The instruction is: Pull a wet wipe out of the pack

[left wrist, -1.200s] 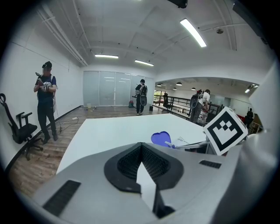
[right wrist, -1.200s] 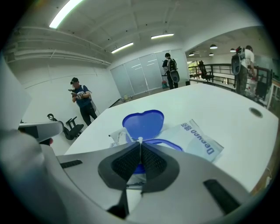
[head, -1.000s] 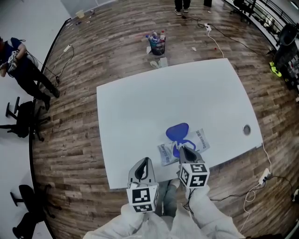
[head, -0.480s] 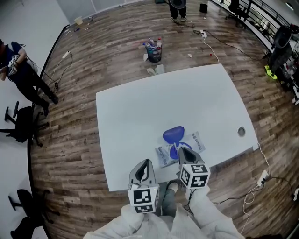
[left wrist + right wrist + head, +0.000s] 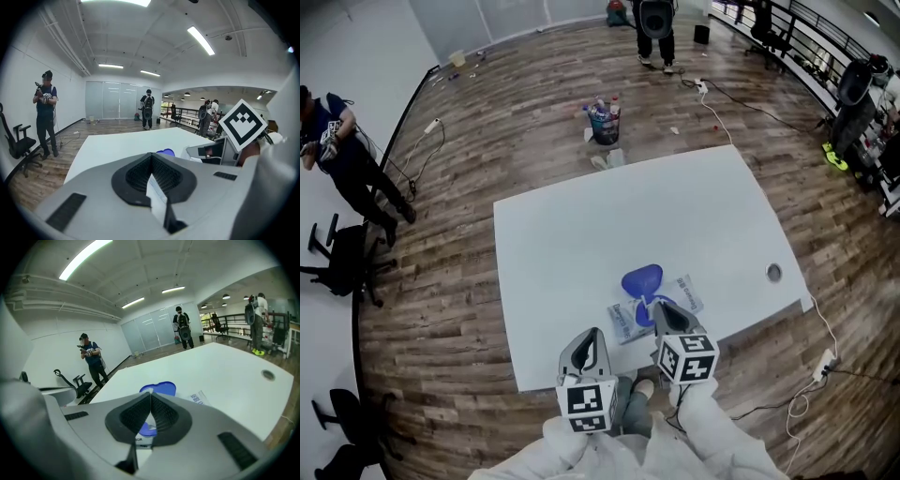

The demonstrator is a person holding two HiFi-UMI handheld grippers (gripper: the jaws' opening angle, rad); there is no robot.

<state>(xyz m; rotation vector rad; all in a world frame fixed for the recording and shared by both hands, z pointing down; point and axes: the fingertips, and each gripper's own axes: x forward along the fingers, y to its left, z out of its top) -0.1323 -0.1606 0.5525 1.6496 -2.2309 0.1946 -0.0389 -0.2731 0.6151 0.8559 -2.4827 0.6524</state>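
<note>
At the far left of the head view a person (image 5: 337, 150) stands by the white wall with hands raised, and the frame edge cuts off two dark office chairs (image 5: 342, 253) below. The left gripper (image 5: 592, 332) hangs just off the near edge of the table (image 5: 572, 225). In its own view its jaws are clenched together with nothing between them, and its body hides most of the near tabletop. White sleeves (image 5: 712, 436) cover both arms at the bottom edge. The wet wipe pack (image 5: 688, 291) lies flat near the table's front edge with its blue lid (image 5: 641, 279) flipped open away from the person. The right gripper (image 5: 657, 307) covers the pack's middle and opening. Its jaws are pinched shut, apparently on a thin white sliver of wet wipe (image 5: 648, 302) rising from the opening, though the tips hide the exact point of grip. The print on the pack is too small to read. The rest of the table is bare and white, with a round cable hole (image 5: 773, 272) near its right corner. The floor (image 5: 469, 103) is wood plank. A bucket of bottles (image 5: 603, 120) stands beyond the far table edge, and another person (image 5: 654, 23) is cut off at the top. White cables (image 5: 820, 328) trail at the right, where dark railings and equipment blur together.
</note>
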